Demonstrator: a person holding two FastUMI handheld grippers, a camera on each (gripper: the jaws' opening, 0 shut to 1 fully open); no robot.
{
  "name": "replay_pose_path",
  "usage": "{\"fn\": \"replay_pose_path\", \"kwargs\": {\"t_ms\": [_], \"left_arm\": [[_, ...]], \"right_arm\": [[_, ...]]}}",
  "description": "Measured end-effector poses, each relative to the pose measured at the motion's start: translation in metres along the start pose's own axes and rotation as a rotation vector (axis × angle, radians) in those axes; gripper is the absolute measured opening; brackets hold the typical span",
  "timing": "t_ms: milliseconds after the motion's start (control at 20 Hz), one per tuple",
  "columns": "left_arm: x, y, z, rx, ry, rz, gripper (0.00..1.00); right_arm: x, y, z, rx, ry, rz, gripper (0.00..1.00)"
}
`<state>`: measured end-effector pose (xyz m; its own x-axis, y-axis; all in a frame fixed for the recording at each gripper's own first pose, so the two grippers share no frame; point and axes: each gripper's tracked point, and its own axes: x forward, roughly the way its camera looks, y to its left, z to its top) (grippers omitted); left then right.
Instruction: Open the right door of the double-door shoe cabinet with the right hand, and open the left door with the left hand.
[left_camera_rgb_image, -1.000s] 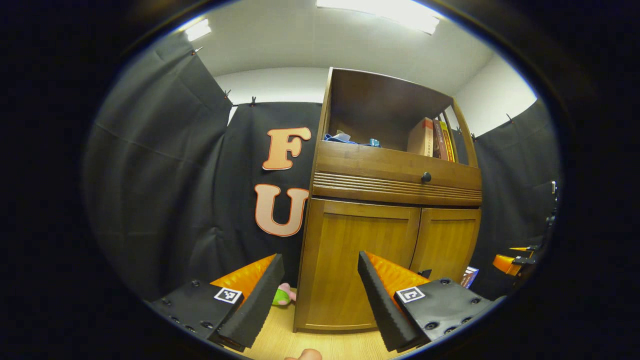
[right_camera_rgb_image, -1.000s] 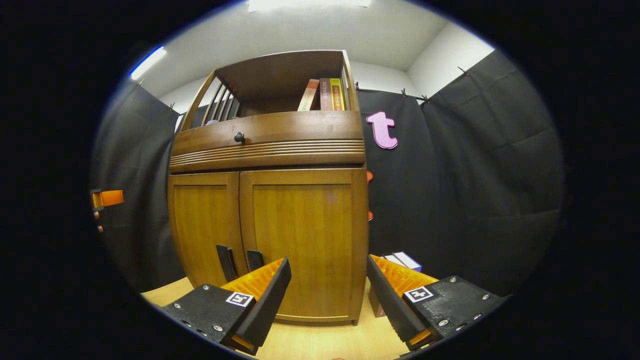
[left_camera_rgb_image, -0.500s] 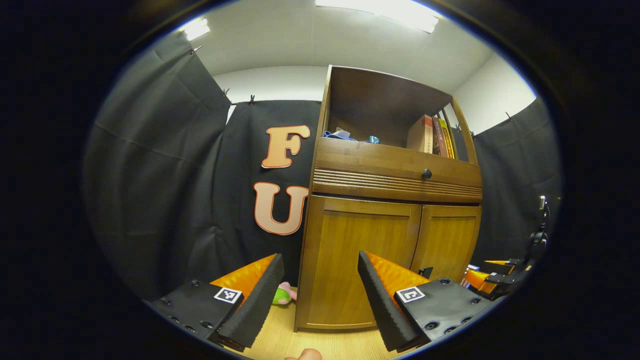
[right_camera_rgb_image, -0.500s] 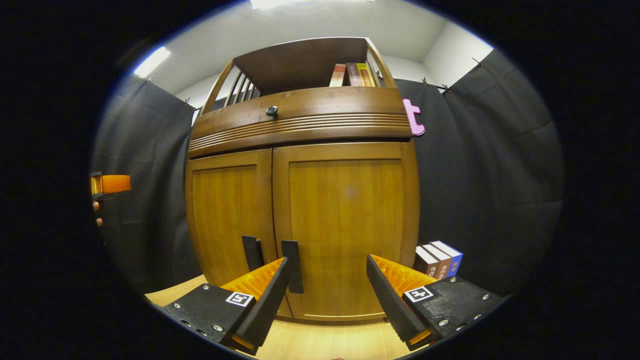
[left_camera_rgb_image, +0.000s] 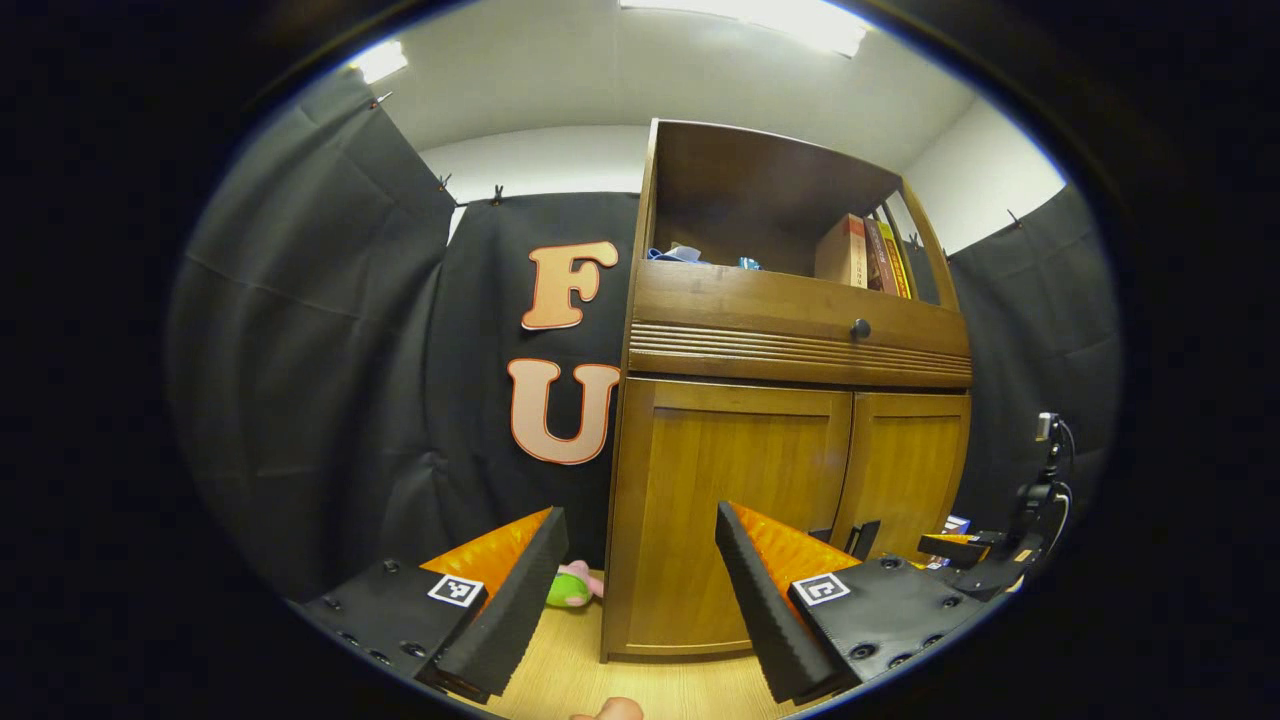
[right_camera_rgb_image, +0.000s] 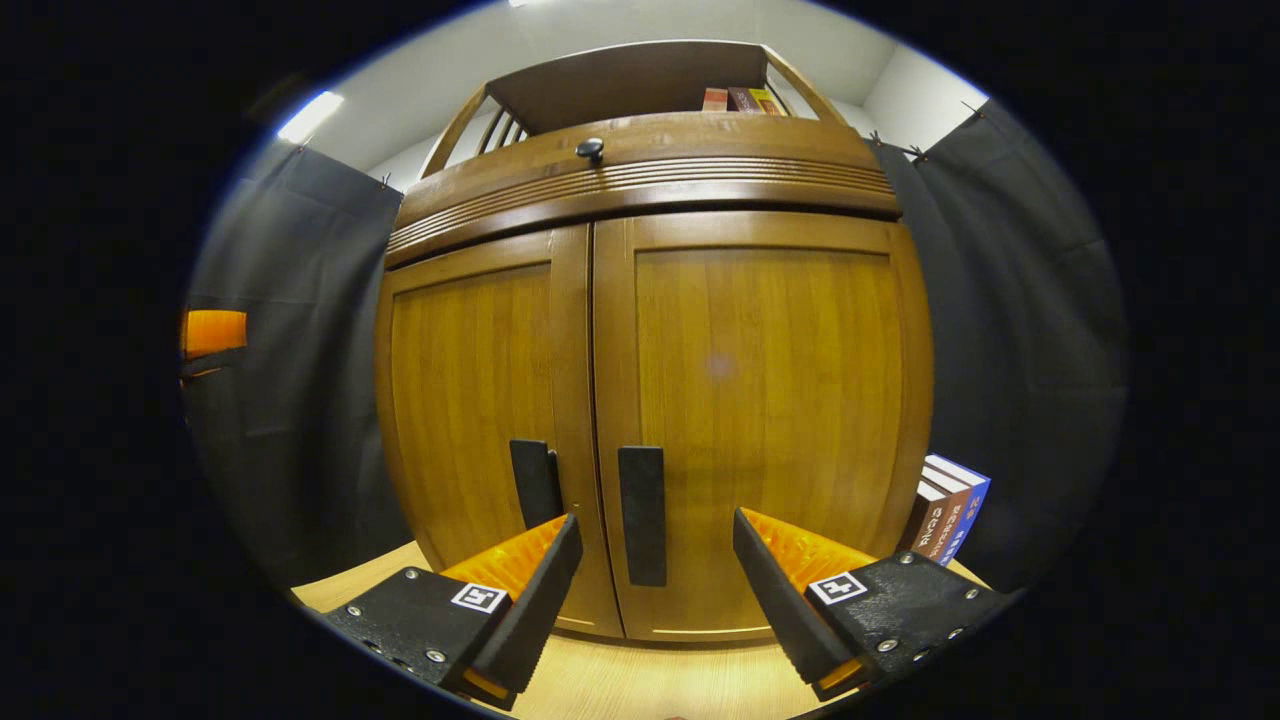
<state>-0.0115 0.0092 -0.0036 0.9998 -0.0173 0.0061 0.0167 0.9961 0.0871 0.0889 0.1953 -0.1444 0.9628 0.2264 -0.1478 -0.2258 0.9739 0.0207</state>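
The wooden shoe cabinet (left_camera_rgb_image: 790, 330) stands with both doors closed. In the right gripper view the left door (right_camera_rgb_image: 465, 390) and right door (right_camera_rgb_image: 775, 370) loom close, each with a dark vertical handle by the centre seam: the left handle (right_camera_rgb_image: 535, 483) and the right handle (right_camera_rgb_image: 642, 515). My right gripper (right_camera_rgb_image: 655, 522) is open, and the right handle sits just ahead between its fingers without touching them. My left gripper (left_camera_rgb_image: 638, 515) is open and holds nothing, some way back from the cabinet's left front corner. The right gripper (left_camera_rgb_image: 975, 555) also appears low by the right door.
A drawer with a round knob (right_camera_rgb_image: 590, 150) runs above the doors, under an open shelf with books (left_camera_rgb_image: 865, 255). More books (right_camera_rgb_image: 945, 510) stand on the floor right of the cabinet. A small plush toy (left_camera_rgb_image: 572, 587) lies on the wooden floor (right_camera_rgb_image: 620, 680) at its left.
My right gripper has moved in close to the doors, bringing the right handle between its fingers. The left gripper has edged slightly nearer the cabinet. Both stay open.
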Motion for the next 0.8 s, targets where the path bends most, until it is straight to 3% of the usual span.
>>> {"fn": "replay_pose_path", "kwargs": {"t_ms": [150, 250, 300, 350, 400, 450, 500, 550, 600, 650, 750, 800], "left_arm": [[0.002, 0.01, -0.001, 0.009, 0.0, 0.014, 0.98], [0.003, 0.014, -0.001, 0.019, -0.001, 0.027, 0.98], [0.004, 0.016, -0.002, 0.028, 0.0, 0.033, 0.98], [0.005, 0.018, -0.003, 0.04, 0.0, 0.038, 0.98], [0.006, 0.019, -0.004, 0.05, -0.002, 0.041, 0.98], [0.007, 0.019, -0.005, 0.057, -0.002, 0.04, 0.98], [0.007, 0.017, -0.007, 0.061, -0.002, 0.037, 0.98], [0.008, 0.016, -0.008, 0.063, 0.001, 0.028, 0.96], [0.009, 0.014, -0.009, 0.061, 0.003, 0.02, 0.96], [0.009, 0.014, -0.009, 0.061, 0.005, 0.019, 0.96], [0.01, 0.016, -0.008, 0.06, 0.005, 0.02, 0.94], [0.012, 0.017, -0.009, 0.06, 0.005, 0.022, 0.94]], "right_arm": [[0.021, 0.003, -0.005, -0.009, 0.008, -0.014, 0.94], [0.032, 0.004, -0.011, -0.003, 0.019, -0.014, 1.0], [0.039, 0.003, -0.014, -0.001, 0.021, -0.027, 0.94], [0.044, 0.002, -0.015, -0.002, 0.021, -0.033, 1.0], [0.049, 0.001, -0.017, 0.002, 0.02, -0.035, 0.93], [0.053, 0.002, -0.017, 0.013, 0.022, -0.034, 1.0], [0.056, 0.004, -0.019, 0.026, 0.025, -0.028, 0.87], [0.059, 0.004, -0.021, 0.039, 0.029, -0.027, 0.85], [0.061, 0.003, -0.021, 0.042, 0.031, -0.033, 0.9], [0.065, 0.001, -0.02, 0.042, 0.027, -0.037, 0.87], [0.07, 0.001, -0.019, 0.039, 0.022, -0.04, 0.56], [0.072, 0.001, -0.021, 0.041, 0.023, -0.04, 0.72]]}}
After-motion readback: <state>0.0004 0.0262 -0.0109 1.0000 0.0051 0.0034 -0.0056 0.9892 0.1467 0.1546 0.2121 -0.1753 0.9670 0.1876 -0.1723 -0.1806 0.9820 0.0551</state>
